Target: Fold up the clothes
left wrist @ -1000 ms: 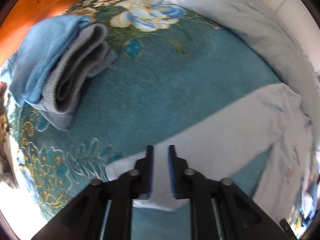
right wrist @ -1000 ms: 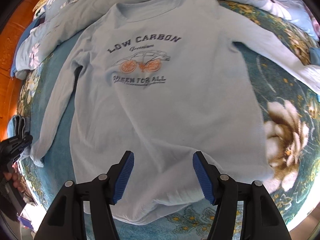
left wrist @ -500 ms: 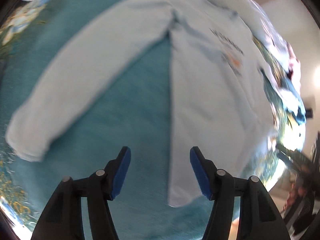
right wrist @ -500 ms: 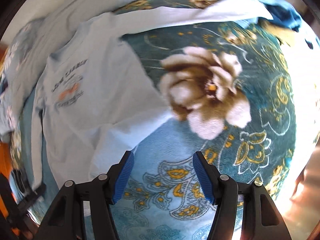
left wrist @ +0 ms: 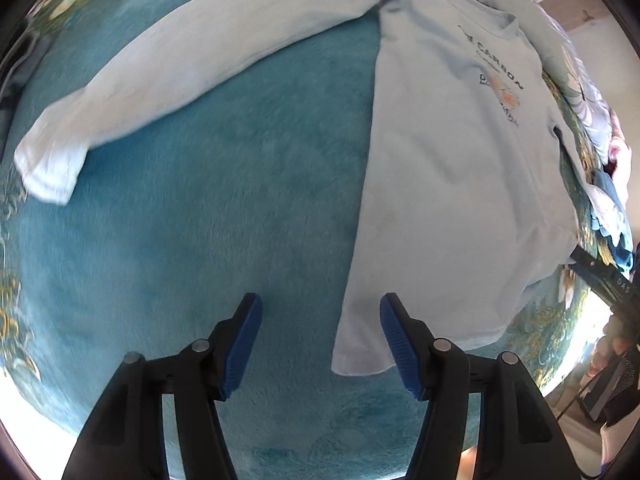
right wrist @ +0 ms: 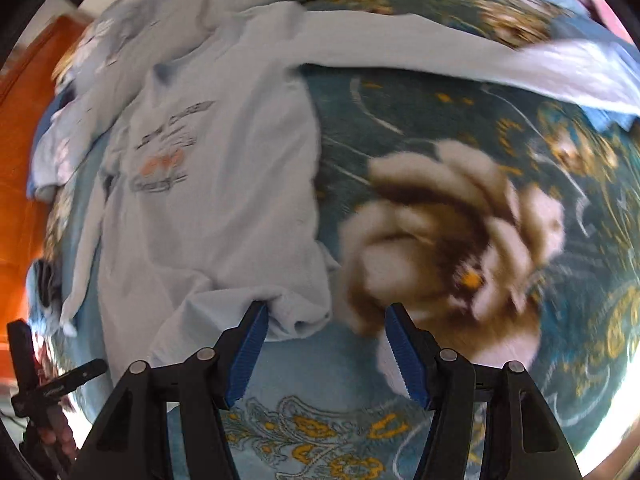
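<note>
A pale blue long-sleeved sweatshirt (left wrist: 460, 184) with a dark "CARBON" print lies face up, spread flat on a plush teal bedspread with gold and cream flowers (left wrist: 224, 216). In the left wrist view, one sleeve stretches out to the left, its cuff resting on the teal pile. The left tool (left wrist: 320, 340) points down over the bottom hem corner, released, its blue pads apart with the corner just inside the right pad. In the right wrist view, the right tool (right wrist: 324, 344) is closing; its left pad touches the bunched opposite hem corner (right wrist: 296, 316), not yet clenched.
</note>
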Demonstrator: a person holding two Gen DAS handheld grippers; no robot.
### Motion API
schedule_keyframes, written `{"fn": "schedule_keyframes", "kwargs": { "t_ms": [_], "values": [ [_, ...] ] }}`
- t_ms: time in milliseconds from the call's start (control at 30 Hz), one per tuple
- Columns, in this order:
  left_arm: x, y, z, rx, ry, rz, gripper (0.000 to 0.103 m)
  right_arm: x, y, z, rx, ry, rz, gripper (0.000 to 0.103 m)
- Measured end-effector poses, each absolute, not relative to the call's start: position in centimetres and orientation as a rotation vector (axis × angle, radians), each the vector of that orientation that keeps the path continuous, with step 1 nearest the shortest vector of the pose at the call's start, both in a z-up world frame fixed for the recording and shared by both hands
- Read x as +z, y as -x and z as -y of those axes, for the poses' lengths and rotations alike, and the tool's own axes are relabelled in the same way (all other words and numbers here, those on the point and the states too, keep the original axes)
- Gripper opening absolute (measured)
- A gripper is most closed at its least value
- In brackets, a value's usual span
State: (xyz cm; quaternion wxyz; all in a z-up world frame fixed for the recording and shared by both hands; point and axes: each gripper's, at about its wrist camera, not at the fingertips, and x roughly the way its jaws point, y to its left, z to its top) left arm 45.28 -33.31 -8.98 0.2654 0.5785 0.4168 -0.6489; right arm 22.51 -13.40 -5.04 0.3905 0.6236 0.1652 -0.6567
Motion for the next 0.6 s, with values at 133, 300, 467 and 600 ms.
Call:
{"fn": "schedule_keyframes", "kwargs": {
  "t_ms": [133, 300, 467, 600],
  "values": [
    [-8.8, -44.8, 30.9, -1.722, -1.532, -1.144, 0.063, -4.9, -22.9, 14.9, -1.551, -1.532, -0.473, 0.020],
    [-8.6, -44.1, 28.4, -1.697, -1.475, -1.172, 0.063, -3.6, -21.6, 16.2, -1.463, -1.524, -0.385, 0.012],
    [-8.3, -43.0, 26.3, -1.680, -1.418, -1.213, 0.063, -3.0, -19.0, 20.7, -1.456, -1.484, -0.352, 0.012],
    [-8.6, -42.3, 24.7, -1.652, -1.369, -1.285, 0.063, -4.4, -18.8, 23.8, -1.434, -1.482, -0.415, 0.016]
  ]
}}
